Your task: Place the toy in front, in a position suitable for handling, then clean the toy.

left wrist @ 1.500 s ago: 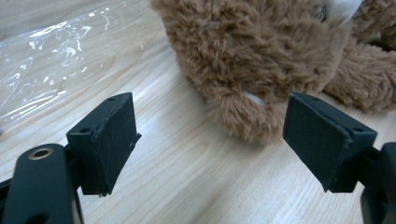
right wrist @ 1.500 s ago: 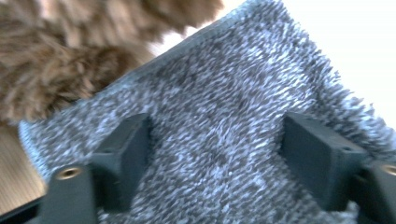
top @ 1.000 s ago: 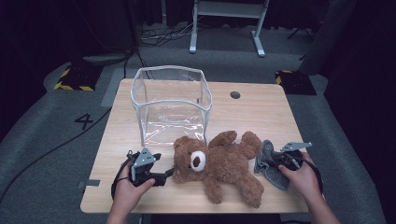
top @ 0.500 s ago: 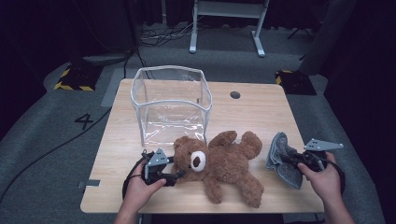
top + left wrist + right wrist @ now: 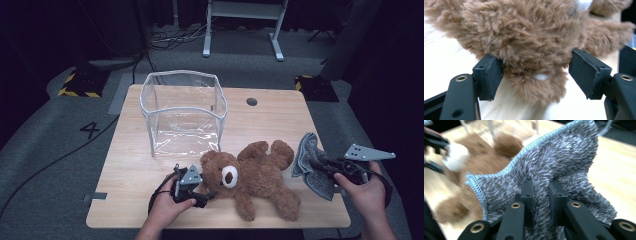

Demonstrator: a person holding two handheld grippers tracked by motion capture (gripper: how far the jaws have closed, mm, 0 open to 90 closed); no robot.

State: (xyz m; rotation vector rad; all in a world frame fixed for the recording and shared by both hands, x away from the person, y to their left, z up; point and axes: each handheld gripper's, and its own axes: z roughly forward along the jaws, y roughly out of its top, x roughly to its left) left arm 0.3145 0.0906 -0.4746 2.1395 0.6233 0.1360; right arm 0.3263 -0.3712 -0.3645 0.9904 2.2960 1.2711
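A brown teddy bear (image 5: 255, 175) lies on its back on the wooden table (image 5: 280, 115), head toward the left. My left gripper (image 5: 207, 192) sits low on the table at the bear's head. In the left gripper view its jaws have just been opening and stand on either side of a furry lump of the bear (image 5: 524, 37), the pads (image 5: 489, 75) brushing the fur without squeezing it. My right gripper (image 5: 315, 162), at the table's right edge, is shut on a grey fluffy cloth (image 5: 307, 150). The cloth (image 5: 554, 157) hangs lifted off the table between the narrow jaws.
A clear plastic bin (image 5: 182, 110) with a white rim stands open on the back left of the table, just behind the bear. A small round hole (image 5: 251, 101) marks the tabletop at the back. Dark floor and cables surround the table.
My left gripper slid right along the table up to the bear's head. My right gripper lifted the grey cloth and carried it right, away from the bear's leg.
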